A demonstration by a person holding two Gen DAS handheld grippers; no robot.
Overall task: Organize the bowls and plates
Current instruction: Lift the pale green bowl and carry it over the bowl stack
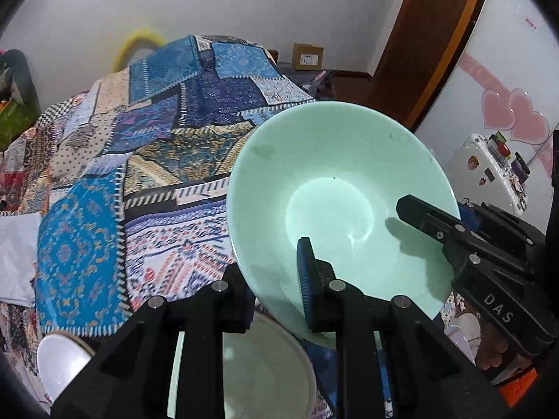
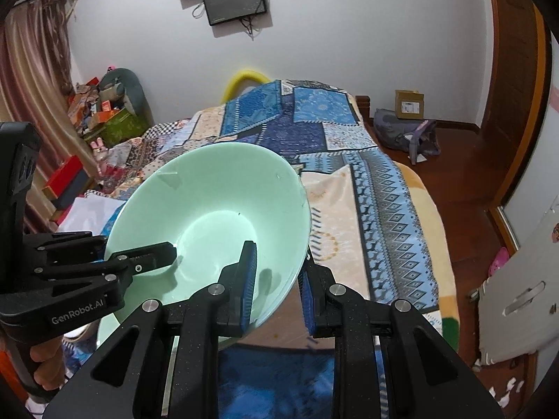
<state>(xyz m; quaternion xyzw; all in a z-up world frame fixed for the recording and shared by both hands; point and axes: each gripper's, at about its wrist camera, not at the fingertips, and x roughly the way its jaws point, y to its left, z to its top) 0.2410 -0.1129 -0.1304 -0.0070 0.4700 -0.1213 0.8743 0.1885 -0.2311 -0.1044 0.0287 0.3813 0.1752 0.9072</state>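
A large pale green bowl (image 1: 335, 188) is held tilted in the air above the bed, gripped by both grippers. My left gripper (image 1: 276, 289) is shut on its near rim, one finger inside the bowl and one under it. My right gripper (image 2: 279, 286) is shut on the opposite rim in the same way; it shows in the left wrist view (image 1: 429, 223) with a finger inside the bowl. The same bowl fills the middle of the right wrist view (image 2: 216, 209). A second pale green dish (image 1: 265, 366) lies below the held bowl.
A patchwork quilt (image 1: 146, 160) covers the bed. A white object (image 1: 59, 359) lies at the bed's near left edge. A white suitcase (image 1: 489, 167), a cardboard box (image 2: 408, 104) and a bag (image 2: 405, 136) are on the wooden floor to the right.
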